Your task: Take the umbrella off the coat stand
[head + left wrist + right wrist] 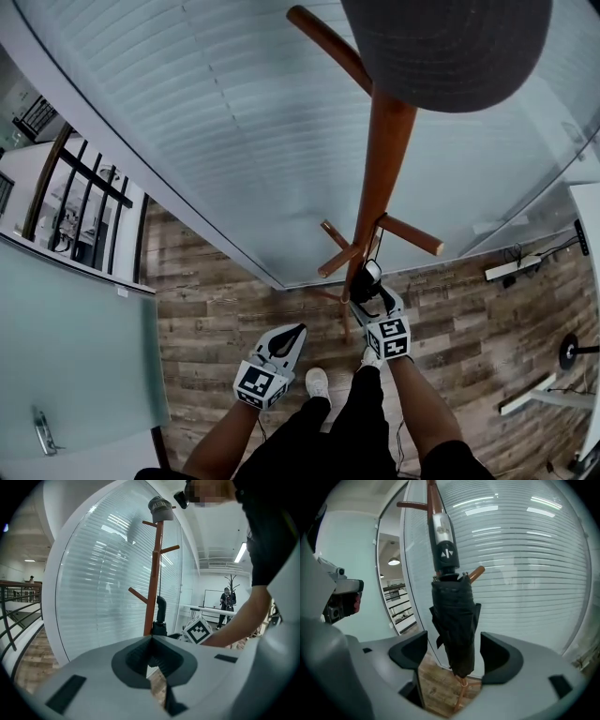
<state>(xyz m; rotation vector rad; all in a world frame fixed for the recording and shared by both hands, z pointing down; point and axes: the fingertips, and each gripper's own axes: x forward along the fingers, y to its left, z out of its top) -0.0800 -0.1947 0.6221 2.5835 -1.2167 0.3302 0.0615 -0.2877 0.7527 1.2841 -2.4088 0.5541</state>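
Curved glass wall point(187, 112), blinds behind it. Step in hand: closing in for the grab. The folded black umbrella point(454, 620) hung from the coat stand point(380, 159), its bundle between my right gripper's point(454, 654) 2 spread fingers, neither pad touching. That gripper tilted slightly down. My left gripper point(151, 644) held its fingers pressed together on nothing. Next, I judged: pinch the bundle, then lift it clear.

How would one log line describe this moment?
right gripper: open, umbrella between jaws | left gripper: shut, empty | umbrella: hanging on coat stand
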